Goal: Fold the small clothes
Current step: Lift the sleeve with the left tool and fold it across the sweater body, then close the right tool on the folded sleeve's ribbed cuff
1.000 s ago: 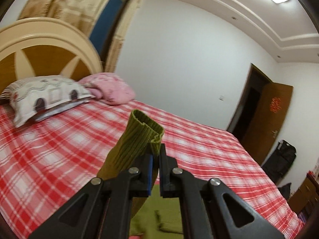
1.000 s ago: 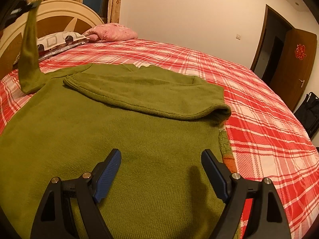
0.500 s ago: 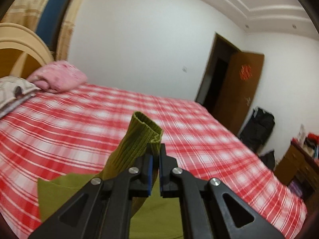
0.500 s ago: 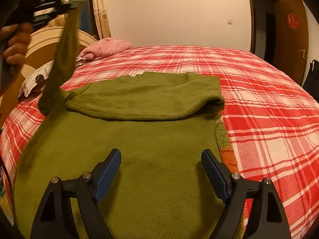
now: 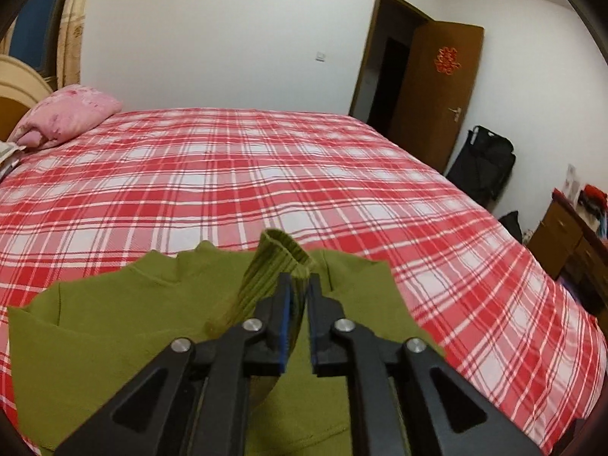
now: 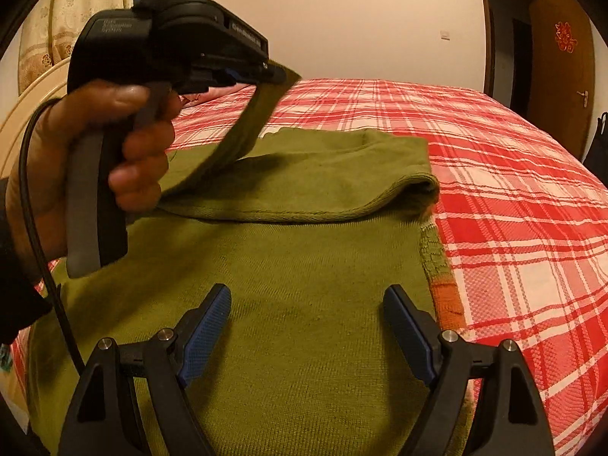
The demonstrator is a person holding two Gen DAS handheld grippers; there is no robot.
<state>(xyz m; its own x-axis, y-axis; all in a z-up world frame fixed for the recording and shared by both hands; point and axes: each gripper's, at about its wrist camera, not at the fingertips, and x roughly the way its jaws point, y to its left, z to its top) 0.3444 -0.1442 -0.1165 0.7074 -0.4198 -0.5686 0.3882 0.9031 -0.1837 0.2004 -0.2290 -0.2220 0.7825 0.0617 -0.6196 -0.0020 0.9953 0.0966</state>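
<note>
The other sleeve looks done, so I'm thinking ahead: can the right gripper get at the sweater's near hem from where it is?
Probably yes. The right gripper hangs open over the sweater with nothing between; the left gripper and sleeve sit further back.

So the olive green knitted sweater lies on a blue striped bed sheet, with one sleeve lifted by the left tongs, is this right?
Not quite: the bed sheet is red and white checked, as the right wrist view shows. The olive green knitted sweater does lie on it, one sleeve lifted by the left tongs.
</note>
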